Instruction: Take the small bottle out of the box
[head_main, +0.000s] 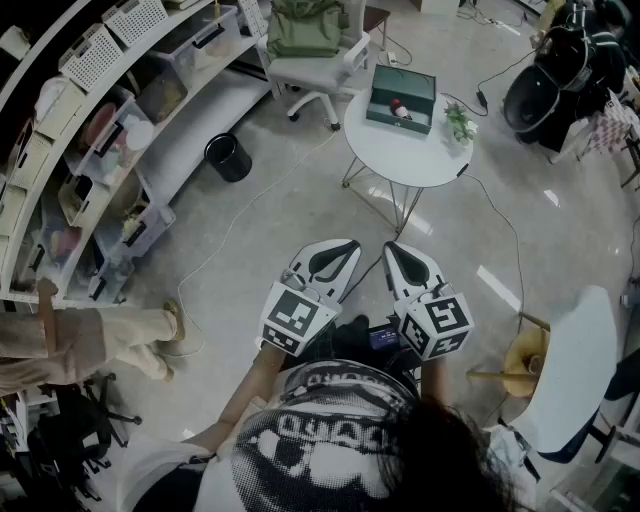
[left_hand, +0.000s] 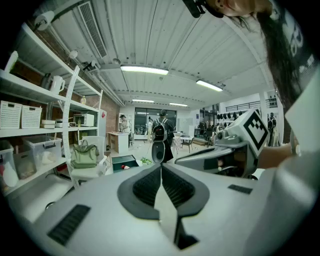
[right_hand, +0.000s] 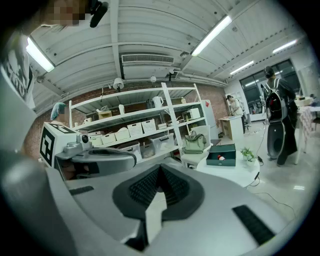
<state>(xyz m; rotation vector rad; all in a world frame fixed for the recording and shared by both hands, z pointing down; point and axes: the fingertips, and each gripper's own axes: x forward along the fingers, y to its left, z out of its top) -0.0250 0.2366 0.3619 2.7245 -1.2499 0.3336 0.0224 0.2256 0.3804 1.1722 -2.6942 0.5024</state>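
the small bottle (head_main: 399, 108), white with a red cap, lies inside the open dark green box (head_main: 401, 98) on the round white worktop (head_main: 400, 158) in the upper middle of the head view. a little potted plant (head_main: 459, 122) stands just beside the box, toward the right edge of the worktop. the bottle is in the box, and both grippers are well apart from it, low in the frame close to the person's body.

the left gripper (head_main: 345, 247) sits at lower centre-left and the right gripper (head_main: 396, 248) just beside it at lower centre-right, tips aimed up the frame toward the worktop. in the left gripper view the ribbed fingers (left_hand: 145, 187) are pressed together with nothing between them, and the box (left_hand: 123, 162) shows small and far off just above them. in the right gripper view the fingers (right_hand: 142, 189) are likewise closed on nothing, with the box (right_hand: 221, 154) and plant (right_hand: 246, 152) on the worktop at mid-right.

a white chair (head_main: 315, 72) carrying a green bag (head_main: 304, 30) stands at the top of the head view, left of the worktop, and a black bin (head_main: 228, 157) sits on the floor near the shelves (head_main: 90, 150) along the left side.
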